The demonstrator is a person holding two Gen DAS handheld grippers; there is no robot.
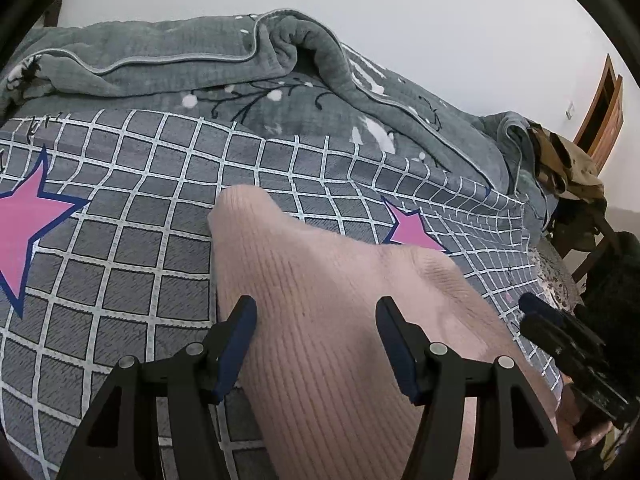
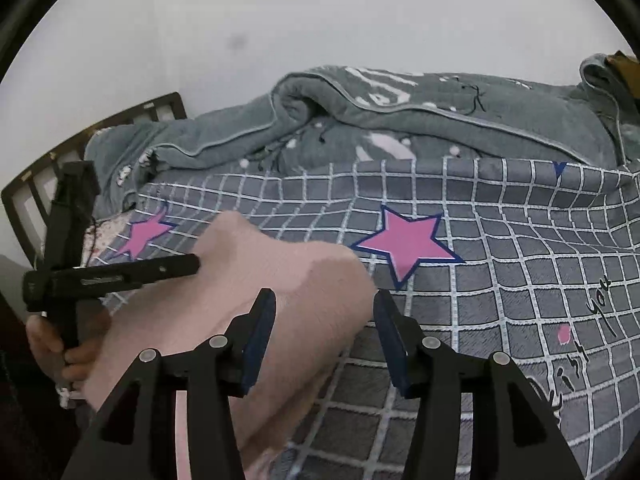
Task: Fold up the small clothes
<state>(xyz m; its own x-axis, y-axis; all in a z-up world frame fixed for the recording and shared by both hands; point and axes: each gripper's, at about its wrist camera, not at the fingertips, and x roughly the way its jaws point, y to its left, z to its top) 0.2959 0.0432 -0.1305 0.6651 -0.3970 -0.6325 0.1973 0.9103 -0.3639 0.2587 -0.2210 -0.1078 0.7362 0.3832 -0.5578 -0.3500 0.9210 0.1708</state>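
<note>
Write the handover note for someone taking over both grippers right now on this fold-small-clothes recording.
Left gripper: open, fingers either side of the pink ribbed garment, not pinching it.
Right gripper: open, nothing held; its left finger is over the garment's right edge, the other over the checked sheet.
Garment: lies on the sheet as a narrow strip pointing toward the crumpled grey blanket. It looks partly folded; how many folds are done cannot be told.
Left to do: probably re-grip an end and make the final fold. No other small clothes can be made out in either view.
</note>
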